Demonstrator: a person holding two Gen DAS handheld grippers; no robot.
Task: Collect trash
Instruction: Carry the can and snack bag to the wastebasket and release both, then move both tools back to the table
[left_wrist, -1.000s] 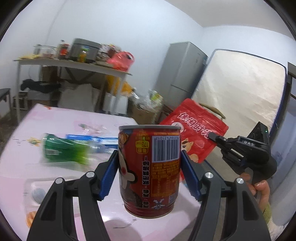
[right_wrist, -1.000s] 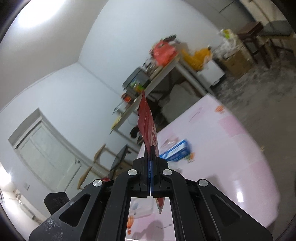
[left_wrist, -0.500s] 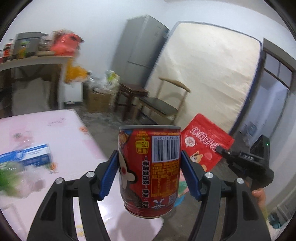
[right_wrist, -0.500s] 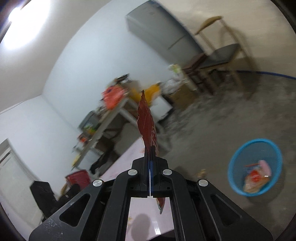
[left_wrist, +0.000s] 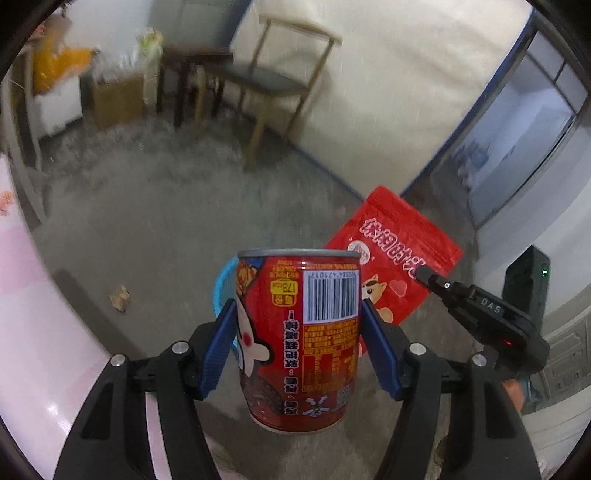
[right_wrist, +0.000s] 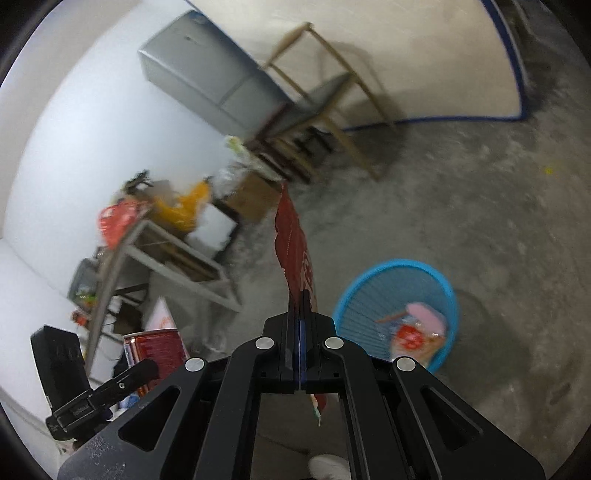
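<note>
Between left gripper (left_wrist: 298, 339) pads, red can (left_wrist: 299, 332); right gripper (right_wrist: 300, 295) pinching pouch (right_wrist: 293, 243).

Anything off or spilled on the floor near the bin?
One stray: a small crumpled scrap lies on the bare floor outside the blue basket. The red can and red pouch are gripped cleanly; no spill visible.

My left gripper (left_wrist: 298, 343) clamps a red drink can (left_wrist: 299, 339) upright between its blue pads (left_wrist: 218, 349), barcode facing me. Behind the can, a blue basket (left_wrist: 223, 288) peeks out on the grey concrete floor (left_wrist: 166, 221). To the right, my right gripper (left_wrist: 421, 272) pinches a red snack pouch (left_wrist: 391, 254) by its edge. A wooden chair (left_wrist: 273, 77) stands further back, against a pale mattress (left_wrist: 388, 81). A pink table edge (left_wrist: 33, 332) curves along the left.
</note>
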